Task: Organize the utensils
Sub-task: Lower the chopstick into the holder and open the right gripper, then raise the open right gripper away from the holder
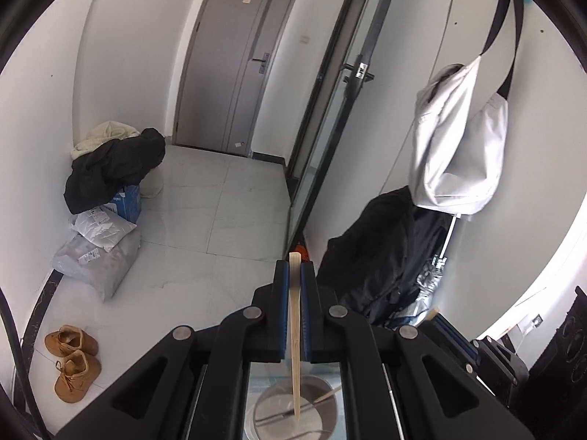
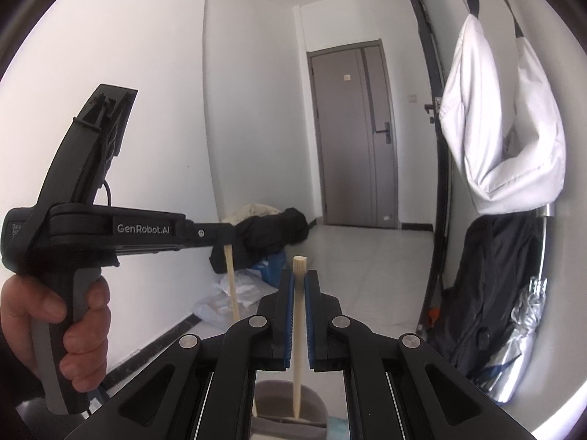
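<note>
Left claw (image 1: 294, 275) clenched on a wooden chopstick (image 1: 294, 315), upright, tip hanging over a grey round container (image 1: 319, 409) below. Right claw (image 2: 299, 282) clenched on a second chopstick (image 2: 298, 330), tip over the same container (image 2: 312, 403). Person's hand (image 2: 55, 333) grips the left handle. Beyond: tiled floor (image 1: 205, 220), clothes pile (image 1: 113, 168), grey door (image 1: 234, 58).

Left gripper (image 1: 294, 275) jaws clamped, tilted down; right gripper (image 2: 300, 282) same; hand (image 2: 55, 333) grips left handle.
</note>
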Tool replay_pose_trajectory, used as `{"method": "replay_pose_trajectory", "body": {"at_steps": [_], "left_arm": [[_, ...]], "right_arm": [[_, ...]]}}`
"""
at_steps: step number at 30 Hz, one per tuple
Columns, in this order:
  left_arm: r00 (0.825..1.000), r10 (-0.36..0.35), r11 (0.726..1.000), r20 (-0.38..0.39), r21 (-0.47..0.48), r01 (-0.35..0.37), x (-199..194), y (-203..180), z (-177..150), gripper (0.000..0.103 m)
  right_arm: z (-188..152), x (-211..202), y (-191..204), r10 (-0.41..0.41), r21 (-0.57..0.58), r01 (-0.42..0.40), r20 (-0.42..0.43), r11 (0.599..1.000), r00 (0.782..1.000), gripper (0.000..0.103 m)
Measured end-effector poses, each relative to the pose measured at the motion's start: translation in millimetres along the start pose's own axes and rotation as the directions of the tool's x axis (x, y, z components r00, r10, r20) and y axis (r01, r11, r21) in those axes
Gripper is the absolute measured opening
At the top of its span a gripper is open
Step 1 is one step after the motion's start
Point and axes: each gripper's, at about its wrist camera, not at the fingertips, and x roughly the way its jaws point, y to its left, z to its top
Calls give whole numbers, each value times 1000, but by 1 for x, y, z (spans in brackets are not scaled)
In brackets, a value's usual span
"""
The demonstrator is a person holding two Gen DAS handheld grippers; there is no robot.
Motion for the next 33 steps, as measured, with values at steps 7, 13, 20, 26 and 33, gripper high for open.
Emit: {"method": "replay_pose_trajectory", "body": {"at_steps": [7,13,20,26,33], "left_arm": [[998,-12,1000,63,-16,13,14,14,-6,2],[1000,-12,1000,1,11,12,33,19,-18,3],[992,46,999,-122,-12,-47,40,32,-18,40],[989,124,992,-78,-27,-127,10,41,-19,67],[976,215,976,-28,-30,-216,-30,40,-32,75]], "right_arm": [[-17,18,-1,22,-21,-22,-3,1000,1000,5],[-26,35,1,58,-55,-61,-64,997,996,5],[-34,40,7,100,-46,-106,-130,993,987,11],[-44,20,-1,82,26,-79,-134,997,988,34],[-59,-16,-5,6,106,8,-131,994,991,55]]}}
